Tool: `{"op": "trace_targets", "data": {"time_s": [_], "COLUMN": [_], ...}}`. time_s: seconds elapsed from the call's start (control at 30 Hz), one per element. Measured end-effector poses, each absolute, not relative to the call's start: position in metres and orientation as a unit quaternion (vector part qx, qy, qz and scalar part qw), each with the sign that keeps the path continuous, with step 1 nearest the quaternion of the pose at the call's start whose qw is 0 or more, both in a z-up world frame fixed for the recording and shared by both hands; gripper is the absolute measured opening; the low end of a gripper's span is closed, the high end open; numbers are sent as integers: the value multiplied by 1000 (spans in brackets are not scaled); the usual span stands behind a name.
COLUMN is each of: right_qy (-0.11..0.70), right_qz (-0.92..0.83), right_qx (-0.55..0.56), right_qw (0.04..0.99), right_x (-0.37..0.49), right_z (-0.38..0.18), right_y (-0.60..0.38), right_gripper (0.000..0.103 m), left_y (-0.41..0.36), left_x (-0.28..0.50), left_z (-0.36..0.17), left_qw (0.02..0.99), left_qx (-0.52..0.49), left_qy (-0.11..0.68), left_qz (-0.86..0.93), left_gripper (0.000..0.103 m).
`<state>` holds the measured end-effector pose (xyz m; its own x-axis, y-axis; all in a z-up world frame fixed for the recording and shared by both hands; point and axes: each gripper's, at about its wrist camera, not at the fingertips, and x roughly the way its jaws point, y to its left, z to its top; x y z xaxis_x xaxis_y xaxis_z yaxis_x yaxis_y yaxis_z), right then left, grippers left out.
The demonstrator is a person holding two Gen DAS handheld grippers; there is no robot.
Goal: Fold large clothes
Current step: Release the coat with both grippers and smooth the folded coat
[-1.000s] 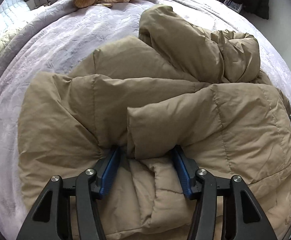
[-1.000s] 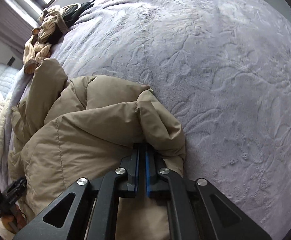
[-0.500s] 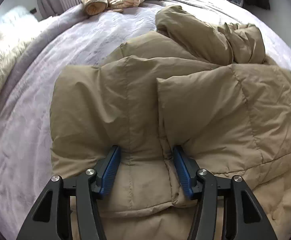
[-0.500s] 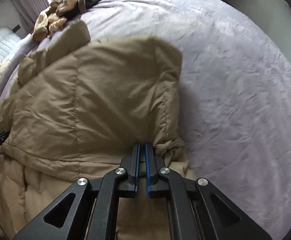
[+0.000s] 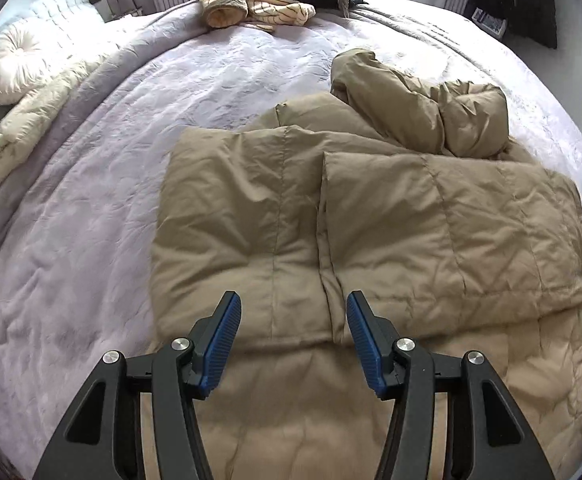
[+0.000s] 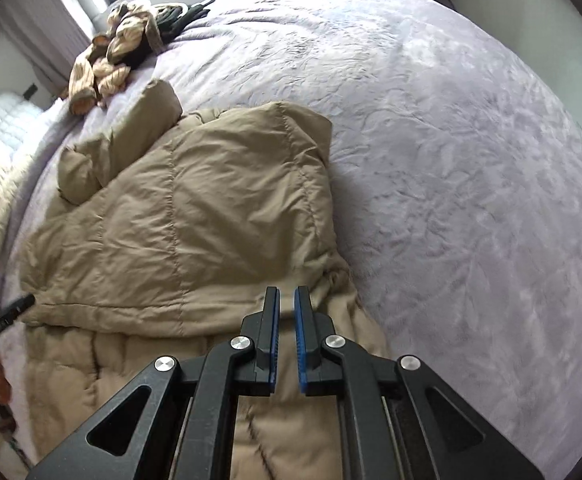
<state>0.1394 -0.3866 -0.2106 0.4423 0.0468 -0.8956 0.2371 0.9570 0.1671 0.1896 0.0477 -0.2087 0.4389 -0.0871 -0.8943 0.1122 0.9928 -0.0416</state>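
the tan puffer jacket (image 5: pixel 371 216) lies folded on the bed (image 5: pixel 91 208), lower part doubled over. the left hand-held gripper (image 5: pixel 293 304) hovers above its fold edge, fingers wide apart and empty. the right hand-held gripper (image 6: pixel 286 296) shows a narrow gap, gripping nothing, over the jacket's right edge

Bed (image 5: pixel 91 208) viewed closely from above by both wrist cameras, each aimed toward 12 o'clock along its tool, tan coat (image 5: pixel 371 220) (image 6: pixel 179 216) shared between views

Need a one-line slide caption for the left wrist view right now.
Open left tool above the folded tan puffer jacket on a lavender bedspread.
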Motion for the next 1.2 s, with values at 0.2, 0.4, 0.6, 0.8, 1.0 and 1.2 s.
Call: {"op": "trace_targets", "data": {"time_s": [0.2, 0.4, 0.6, 0.8, 1.0, 1.2], "right_qy": [535, 549, 539, 515, 523, 573], "right_qz": [-47, -22, 9, 30, 56, 65], "right_qx": [161, 168, 171, 161, 177, 192], "right_qw": [828, 819, 825, 841, 832, 794], "right_x": [113, 92, 78, 62, 50, 36], "right_z": [-207, -205, -184, -157, -145, -146], "right_y": [-383, -369, -358, -351, -351, -348], "right_gripper": [43, 50, 82, 103, 103, 103], "left_y": [40, 33, 25, 17, 12, 33], "left_x": [161, 140, 114, 87, 54, 28], "left_z": [-199, -184, -169, -153, -144, -137], "left_qw": [850, 849, 841, 833, 830, 820], "left_qx": [12, 7, 5, -1, 8, -22], "left_qy": [525, 527, 539, 552, 558, 572], "left_qz": [-45, -40, -34, -38, -19, -13], "left_gripper": [100, 100, 100, 100, 100, 100]}}
